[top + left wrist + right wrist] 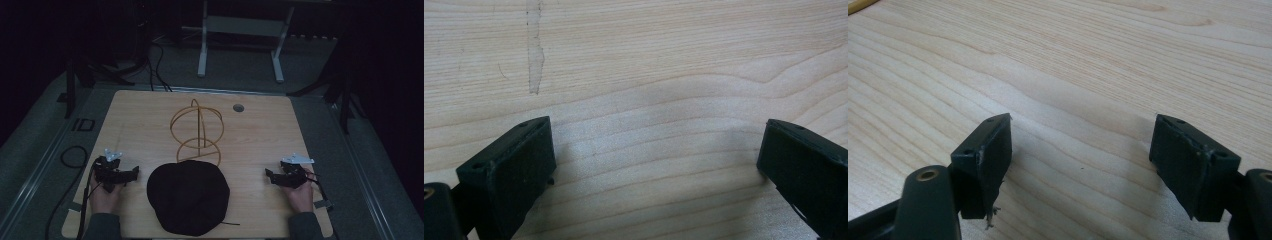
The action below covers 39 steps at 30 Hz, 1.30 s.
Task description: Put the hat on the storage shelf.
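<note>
We count one wooden bench (150, 120), and on it one black hat (188, 196) and one wire hat stand (196, 131) made of thin golden hoops. We see two hands, the left hand (104, 196) and the right hand (300, 196), each holding one set of tongs, so two in all: the left tongs (131, 175) and the right tongs (272, 176), each with two black jaws standing apart over bare wood. We also count one small round hole (238, 107) near the bench's far edge.
</note>
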### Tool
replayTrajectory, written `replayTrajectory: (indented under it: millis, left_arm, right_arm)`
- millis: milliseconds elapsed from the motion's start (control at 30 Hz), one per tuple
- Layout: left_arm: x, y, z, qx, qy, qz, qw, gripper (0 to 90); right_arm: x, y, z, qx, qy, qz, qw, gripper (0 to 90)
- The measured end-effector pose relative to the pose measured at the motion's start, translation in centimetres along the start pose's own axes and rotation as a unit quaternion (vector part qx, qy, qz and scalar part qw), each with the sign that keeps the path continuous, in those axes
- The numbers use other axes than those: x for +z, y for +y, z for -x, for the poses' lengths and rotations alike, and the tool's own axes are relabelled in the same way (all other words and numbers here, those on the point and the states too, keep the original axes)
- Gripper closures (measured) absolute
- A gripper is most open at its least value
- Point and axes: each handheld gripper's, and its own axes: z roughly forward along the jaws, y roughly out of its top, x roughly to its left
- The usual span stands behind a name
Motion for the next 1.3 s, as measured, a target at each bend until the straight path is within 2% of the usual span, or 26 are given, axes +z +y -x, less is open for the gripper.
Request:
replayTrajectory:
  millis: [367,533,600,733,867,1033,1100,1133,1200,1267,1300]
  left_arm:
    - [0.0,0.0,0.0,0.0,0.0,0.0,1.0,1.8]
    - [0.0,0.0,0.0,0.0,0.0,0.0,1.0,1.8]
    - [0.0,0.0,0.0,0.0,0.0,0.0,1.0,1.8]
    - [0.0,0.0,0.0,0.0,0.0,0.0,1.0,1.8]
    - [0.0,0.0,0.0,0.0,0.0,0.0,1.0,1.8]
    - [0.0,0.0,0.0,0.0,0.0,-0.001,1.0,1.8]
    - [0.0,0.0,0.0,-0.001,0.0,0.0,1.0,1.9]
    - [0.0,0.0,0.0,-0.001,0.0,0.0,1.0,1.9]
    - [0.0,0.0,0.0,-0.001,0.0,0.0,1.0,1.8]
    - [0.0,0.0,0.0,-0.001,0.0,0.0,1.0,1.8]
    - [0.0,0.0,0.0,-0.001,0.0,0.0,1.0,1.8]
  right_arm:
    - [-0.1,-0.1,-0.1,-0.009,0.01,0.0,0.9999,25.1]
    - [-0.3,0.0,0.0,-0.009,0.016,-0.007,0.9998,30.2]
    - [-0.7,0.5,-0.3,-0.017,0.03,-0.012,0.9993,31.9]
    - [-1.6,1.5,-1.0,-0.05,0.037,-0.011,0.998,32.4]
    - [-2.5,2.4,-2.0,-0.092,0.044,-0.022,0.9945,32.3]
    - [-3.1,3.5,-3.0,-0.123,0.067,-0.026,0.9897,32.2]
    - [-3.2,3.6,-3.2,-0.127,0.071,-0.028,0.9889,32.3]
    - [-3.5,4.3,-3.8,-0.141,0.087,-0.036,0.9856,32.2]
    - [-3.7,4.8,-4.2,-0.15,0.099,-0.039,0.983,32.1]
    - [-3.8,5.1,-4.5,-0.151,0.105,-0.041,0.9821,32.1]
    - [-4.1,5.7,-5.0,-0.151,0.119,-0.043,0.9803,31.9]
